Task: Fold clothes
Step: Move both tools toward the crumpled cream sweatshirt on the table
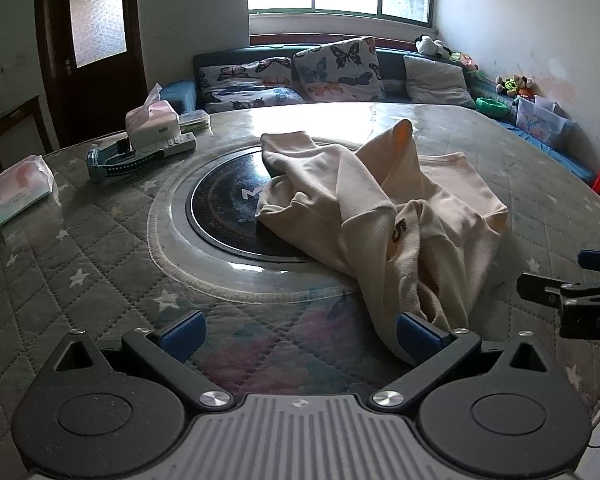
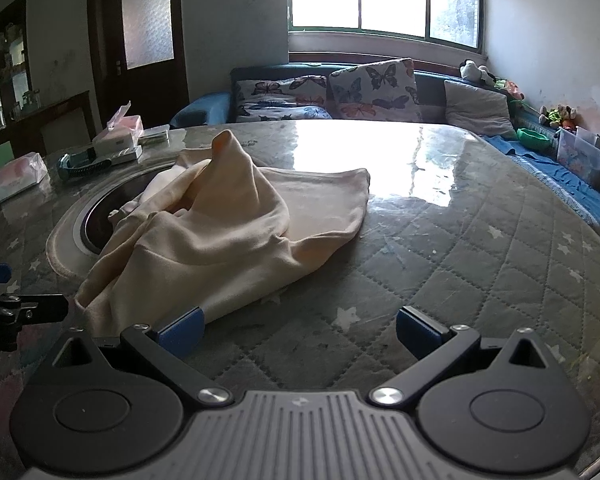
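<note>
A cream garment (image 1: 380,208) lies crumpled on the round table, partly over the dark centre disc (image 1: 228,208). It also shows in the right wrist view (image 2: 228,232). My left gripper (image 1: 300,334) is open and empty, its right blue pad (image 1: 414,334) at the garment's near edge. My right gripper (image 2: 298,332) is open and empty, its left blue pad (image 2: 180,332) next to the garment's near hem. Each gripper shows at the edge of the other's view: the right one (image 1: 580,296), the left one (image 2: 8,308).
The table wears a grey quilted star-print cover (image 1: 80,272) under clear plastic. Tissue packs (image 1: 20,188), a tissue box (image 1: 152,124), a remote and a teal-and-black device (image 1: 120,158) sit at the left. A sofa with butterfly cushions (image 1: 336,68) stands behind.
</note>
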`<state>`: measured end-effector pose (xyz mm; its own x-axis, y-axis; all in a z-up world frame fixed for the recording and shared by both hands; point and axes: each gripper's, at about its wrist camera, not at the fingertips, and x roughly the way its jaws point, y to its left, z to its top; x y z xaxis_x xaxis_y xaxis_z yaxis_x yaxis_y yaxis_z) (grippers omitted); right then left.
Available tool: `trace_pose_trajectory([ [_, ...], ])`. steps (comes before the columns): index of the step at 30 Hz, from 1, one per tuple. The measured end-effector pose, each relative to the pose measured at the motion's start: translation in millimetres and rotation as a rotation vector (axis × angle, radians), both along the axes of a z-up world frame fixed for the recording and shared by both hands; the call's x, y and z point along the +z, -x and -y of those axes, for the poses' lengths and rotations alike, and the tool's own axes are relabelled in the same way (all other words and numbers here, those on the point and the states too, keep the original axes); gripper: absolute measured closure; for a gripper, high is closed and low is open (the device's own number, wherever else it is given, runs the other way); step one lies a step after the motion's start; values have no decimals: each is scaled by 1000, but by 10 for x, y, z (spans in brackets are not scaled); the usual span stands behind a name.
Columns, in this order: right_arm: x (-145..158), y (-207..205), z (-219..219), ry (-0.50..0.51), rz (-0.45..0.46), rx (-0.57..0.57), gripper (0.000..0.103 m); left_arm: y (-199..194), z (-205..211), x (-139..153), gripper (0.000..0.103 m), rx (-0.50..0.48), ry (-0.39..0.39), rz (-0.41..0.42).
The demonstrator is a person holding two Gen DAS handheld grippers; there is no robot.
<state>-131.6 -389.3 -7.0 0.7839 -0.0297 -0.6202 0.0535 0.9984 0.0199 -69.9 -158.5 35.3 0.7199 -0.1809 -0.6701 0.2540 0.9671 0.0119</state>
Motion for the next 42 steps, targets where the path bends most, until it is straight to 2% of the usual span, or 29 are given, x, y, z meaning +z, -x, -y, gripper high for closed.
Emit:
trace_pose_trajectory([
  [42, -9, -17, -170, 18, -25, 56, 0, -45, 57, -8, 0, -8, -36, -22],
])
